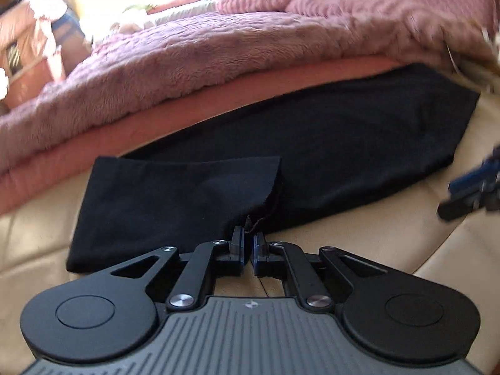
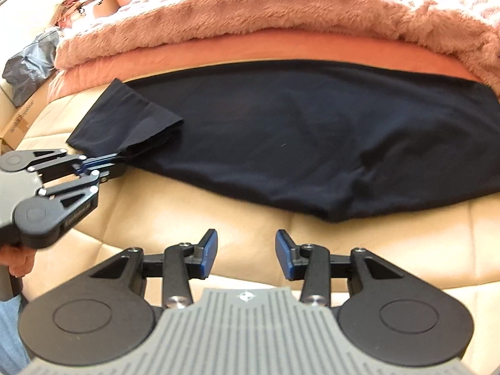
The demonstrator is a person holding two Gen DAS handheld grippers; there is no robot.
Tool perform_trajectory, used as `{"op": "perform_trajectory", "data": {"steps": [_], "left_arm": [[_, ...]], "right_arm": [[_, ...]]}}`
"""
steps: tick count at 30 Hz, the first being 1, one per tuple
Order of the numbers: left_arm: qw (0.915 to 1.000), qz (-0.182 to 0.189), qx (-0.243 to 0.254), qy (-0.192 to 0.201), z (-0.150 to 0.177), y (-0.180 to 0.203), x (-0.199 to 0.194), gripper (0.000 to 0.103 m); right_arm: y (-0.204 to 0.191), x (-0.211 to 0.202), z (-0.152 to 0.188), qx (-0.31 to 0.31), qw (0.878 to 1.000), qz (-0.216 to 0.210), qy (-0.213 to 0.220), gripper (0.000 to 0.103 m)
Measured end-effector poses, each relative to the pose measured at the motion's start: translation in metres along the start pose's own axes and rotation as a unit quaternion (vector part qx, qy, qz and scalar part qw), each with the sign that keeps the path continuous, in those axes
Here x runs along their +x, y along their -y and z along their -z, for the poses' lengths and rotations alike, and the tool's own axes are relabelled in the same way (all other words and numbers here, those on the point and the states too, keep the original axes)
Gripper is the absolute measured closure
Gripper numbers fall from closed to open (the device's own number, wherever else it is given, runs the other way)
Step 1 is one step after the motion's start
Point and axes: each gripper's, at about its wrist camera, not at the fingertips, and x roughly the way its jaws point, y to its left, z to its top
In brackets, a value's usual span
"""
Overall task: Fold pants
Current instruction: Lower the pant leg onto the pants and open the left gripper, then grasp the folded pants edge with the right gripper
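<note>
The dark navy pants (image 2: 312, 137) lie flat across a cream quilted surface, folded lengthwise, with the leg end at the left. My left gripper (image 1: 248, 237) is shut on the near corner of the leg end, which is lifted and folded over (image 1: 175, 193). The left gripper also shows in the right wrist view (image 2: 120, 159), pinching that corner. My right gripper (image 2: 247, 250) is open and empty, hovering just in front of the pants' near edge. Its fingertips (image 1: 462, 197) show at the right edge of the left wrist view.
A thick pink fleece blanket (image 2: 281, 12) is piled along the far side of the pants, over an orange sheet (image 2: 250, 50). The cream quilted surface (image 2: 218, 218) spreads in front. A grey bag (image 2: 31, 62) and a cardboard box sit at far left.
</note>
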Motion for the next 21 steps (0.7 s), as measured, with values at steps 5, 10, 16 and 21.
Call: {"op": "perform_trajectory", "data": {"steps": [5,10,16,21], "left_arm": [[0.9951,0.048,-0.078,0.037,-0.024,-0.039,-0.020,0.099],[0.9927,0.071,-0.068,0.070,-0.037,-0.052,-0.044,0.099],[0.9931,0.109,-0.024,-0.038,-0.012,-0.036,-0.004,0.090],[0.9869,0.140,-0.074,-0.034,-0.002,-0.054,-0.016,0.085]], "right_arm": [[-0.005,-0.001,0.006,-0.001,1.000,-0.012,0.002,0.065],[-0.004,-0.006,0.009,0.011,1.000,-0.017,0.011,0.065],[-0.004,-0.004,0.010,0.022,0.999,-0.028,0.011,0.065],[-0.010,-0.002,0.007,0.032,0.998,-0.052,0.017,0.065]]}}
